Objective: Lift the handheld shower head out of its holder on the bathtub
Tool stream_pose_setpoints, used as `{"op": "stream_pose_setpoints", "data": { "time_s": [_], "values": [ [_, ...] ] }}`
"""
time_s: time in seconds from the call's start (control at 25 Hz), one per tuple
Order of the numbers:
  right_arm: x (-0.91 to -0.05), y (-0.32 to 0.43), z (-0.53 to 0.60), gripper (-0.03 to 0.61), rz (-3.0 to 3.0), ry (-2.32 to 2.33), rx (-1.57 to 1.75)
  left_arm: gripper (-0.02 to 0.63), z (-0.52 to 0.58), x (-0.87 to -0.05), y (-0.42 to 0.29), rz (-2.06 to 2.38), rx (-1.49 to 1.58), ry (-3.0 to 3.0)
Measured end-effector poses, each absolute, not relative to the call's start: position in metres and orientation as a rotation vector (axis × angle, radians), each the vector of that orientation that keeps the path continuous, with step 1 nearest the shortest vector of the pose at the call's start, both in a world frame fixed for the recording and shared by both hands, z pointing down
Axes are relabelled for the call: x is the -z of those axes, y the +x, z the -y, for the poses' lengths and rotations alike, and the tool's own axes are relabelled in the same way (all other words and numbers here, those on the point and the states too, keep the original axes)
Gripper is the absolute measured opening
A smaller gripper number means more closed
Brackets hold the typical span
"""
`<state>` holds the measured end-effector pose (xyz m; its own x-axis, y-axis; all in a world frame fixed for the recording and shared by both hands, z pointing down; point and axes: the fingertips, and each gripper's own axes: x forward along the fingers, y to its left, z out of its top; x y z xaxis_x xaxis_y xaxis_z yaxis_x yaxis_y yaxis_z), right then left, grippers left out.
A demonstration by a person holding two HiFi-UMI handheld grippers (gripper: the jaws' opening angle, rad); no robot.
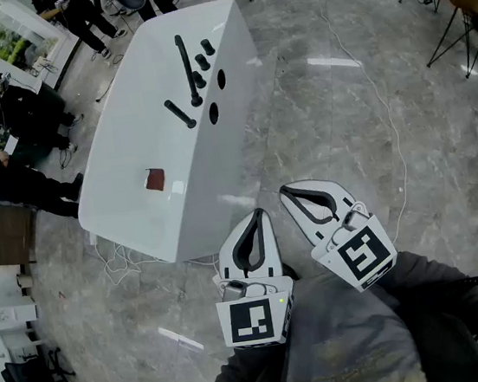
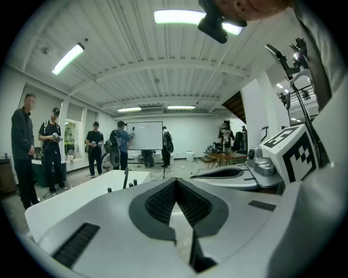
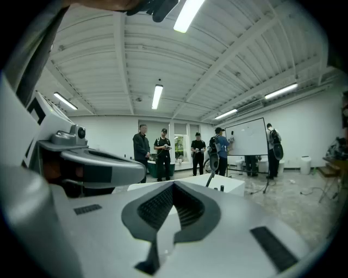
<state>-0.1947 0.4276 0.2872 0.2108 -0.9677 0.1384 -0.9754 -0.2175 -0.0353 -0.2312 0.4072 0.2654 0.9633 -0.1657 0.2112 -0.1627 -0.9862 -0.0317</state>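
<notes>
Approach is the step in hand: left tool (image 1: 259, 214) and right tool (image 1: 284, 191) are both pressed together and empty, well apart from the shower head (image 1: 186, 69), which sits in its holder on the bathtub (image 1: 122, 162). Next, one tool likely needs to reach it and spread.

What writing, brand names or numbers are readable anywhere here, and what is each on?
No readable words or numbers.
Marker cube on the left gripper and marker cube on the right gripper: black-and-white square patterns, no letters.
Small dark red patch on the white bathtub: too small to read.
White board across the room: too blurred.
</notes>
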Motion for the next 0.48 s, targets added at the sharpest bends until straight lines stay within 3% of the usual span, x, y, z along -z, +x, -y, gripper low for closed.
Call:
{"op": "stream_pose_setpoints", "data": {
  "time_s": [0.48],
  "values": [
    [-0.288,-0.146,-0.476,0.005,1.958,2.403,-0.196,0.003,-0.462,-0.272,-0.183,-0.23,0.397,-3.079]
  ]
}}
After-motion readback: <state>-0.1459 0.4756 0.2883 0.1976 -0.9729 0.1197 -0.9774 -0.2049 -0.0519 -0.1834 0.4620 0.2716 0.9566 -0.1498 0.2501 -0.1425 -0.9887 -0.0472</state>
